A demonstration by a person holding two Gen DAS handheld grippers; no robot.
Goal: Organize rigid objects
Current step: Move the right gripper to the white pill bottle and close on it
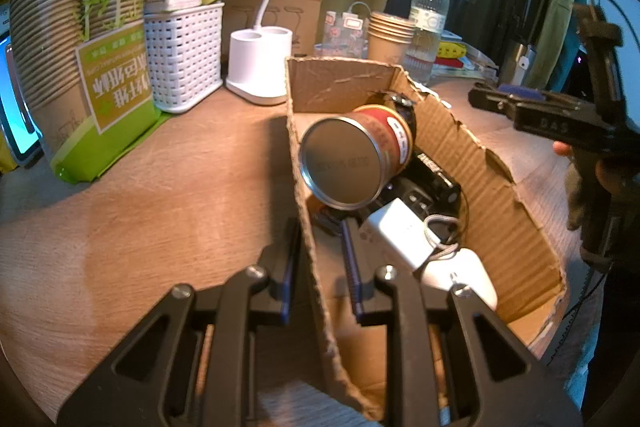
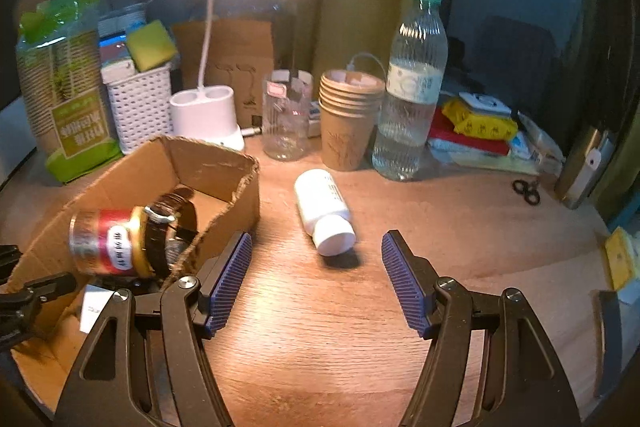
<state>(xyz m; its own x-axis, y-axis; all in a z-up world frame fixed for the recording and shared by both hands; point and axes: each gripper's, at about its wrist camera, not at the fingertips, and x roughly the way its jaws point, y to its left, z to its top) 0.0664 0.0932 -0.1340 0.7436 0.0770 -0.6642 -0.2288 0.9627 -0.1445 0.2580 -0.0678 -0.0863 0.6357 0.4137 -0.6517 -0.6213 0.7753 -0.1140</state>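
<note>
Left gripper (image 1: 319, 263) jaws pinch the cardboard box (image 1: 500, 195) wall — right gripper (image 2: 316, 279) jaws spread wide, empty, white bottle (image 2: 324, 213) mid-tabletop.

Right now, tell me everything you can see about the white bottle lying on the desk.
The white bottle looks like opaque plastic, with a cylindrical body, a printed label along its side and a wide white cap. It lies on its side on the wooden desk, cap end pointing toward the camera, outside the cardboard box. It sits ahead of the open right gripper, between the lines of its fingers; nothing but the desk touches it.
</note>
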